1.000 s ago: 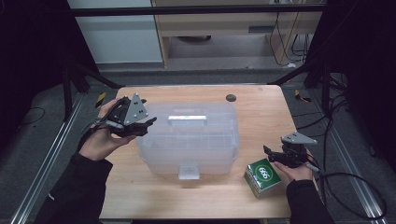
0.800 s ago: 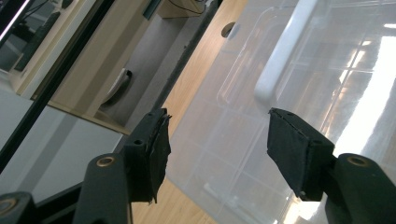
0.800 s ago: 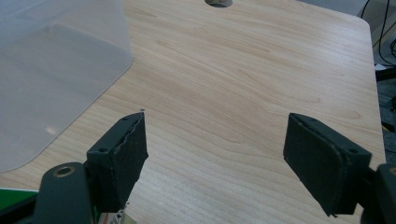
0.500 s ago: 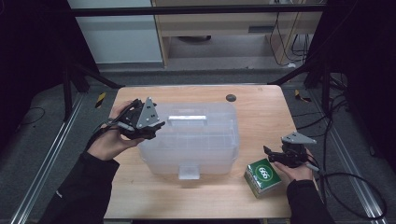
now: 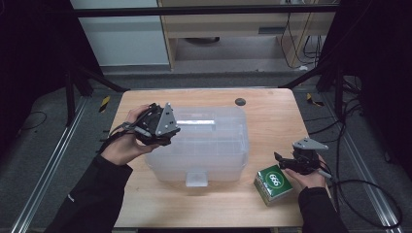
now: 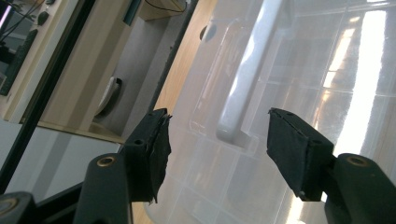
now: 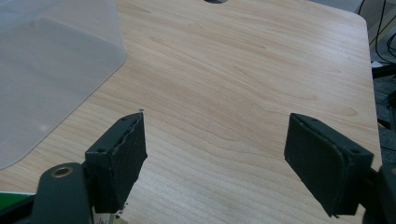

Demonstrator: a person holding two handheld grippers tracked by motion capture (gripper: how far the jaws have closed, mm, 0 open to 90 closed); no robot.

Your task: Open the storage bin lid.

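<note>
High view puts the clear, milky plastic storage box with its lid on (image 5: 201,143) in the middle of the pale wooden surface (image 5: 272,116), and the left tongs (image 5: 160,127) hover over the lid's left end, pointed toward the white bar handle (image 5: 197,122) on top. Left gripper view makes the stage plainer: the two black jaws stand wide apart with the near end of that white handle (image 6: 243,88) between them, the pads clear of it on both sides, so nothing is gripped yet. By this reading the reach for the handle is nearly made, while closing on it and lifting or opening the lid are not yet done. The right tongs (image 5: 291,162) rest low at the surface's right side, just beside a small green carton with a white emblem (image 5: 273,183). Right gripper view shows what the overhead camera cannot: those jaws also gape wide with only bare wood between them, a corner of the plastic box (image 7: 51,65) off to one side.
</note>
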